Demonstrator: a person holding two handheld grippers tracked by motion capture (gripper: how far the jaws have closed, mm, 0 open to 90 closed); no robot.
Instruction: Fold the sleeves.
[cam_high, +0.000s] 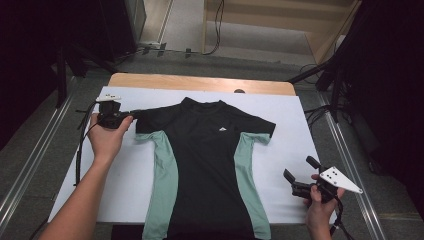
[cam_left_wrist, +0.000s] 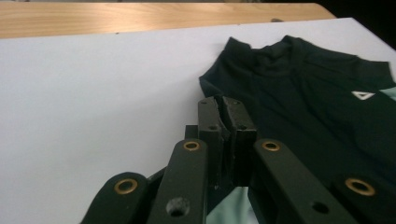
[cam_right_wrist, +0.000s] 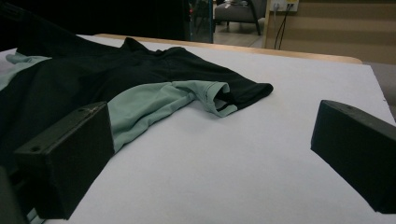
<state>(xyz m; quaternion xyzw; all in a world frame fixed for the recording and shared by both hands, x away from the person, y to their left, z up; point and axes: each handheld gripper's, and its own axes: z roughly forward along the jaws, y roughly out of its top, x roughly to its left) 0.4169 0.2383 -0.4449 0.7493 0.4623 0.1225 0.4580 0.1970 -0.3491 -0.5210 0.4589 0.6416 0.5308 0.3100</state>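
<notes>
A wide white sheet-covered surface (cam_high: 125, 165), with a strip of bare light wood (cam_high: 200, 82) along its far edge, carried a black short-sleeved T-shirt with mint-green side panels (cam_high: 207, 165), spread flat at the centre, hem nearest. At far left, the left gripper (cam_high: 131, 116) had its jaws pressed together, pinching the shirt's left sleeve edge (cam_left_wrist: 210, 88). At near right, well apart from the cloth, the right gripper (cam_high: 301, 169) held its jaws spread over bare surface. A small white triangular logo (cam_high: 223, 129), without readable writing, marked the chest.

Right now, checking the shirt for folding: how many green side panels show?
2: left green panel beside the left gripper's sleeve, right green panel nearer the right gripper.
</notes>
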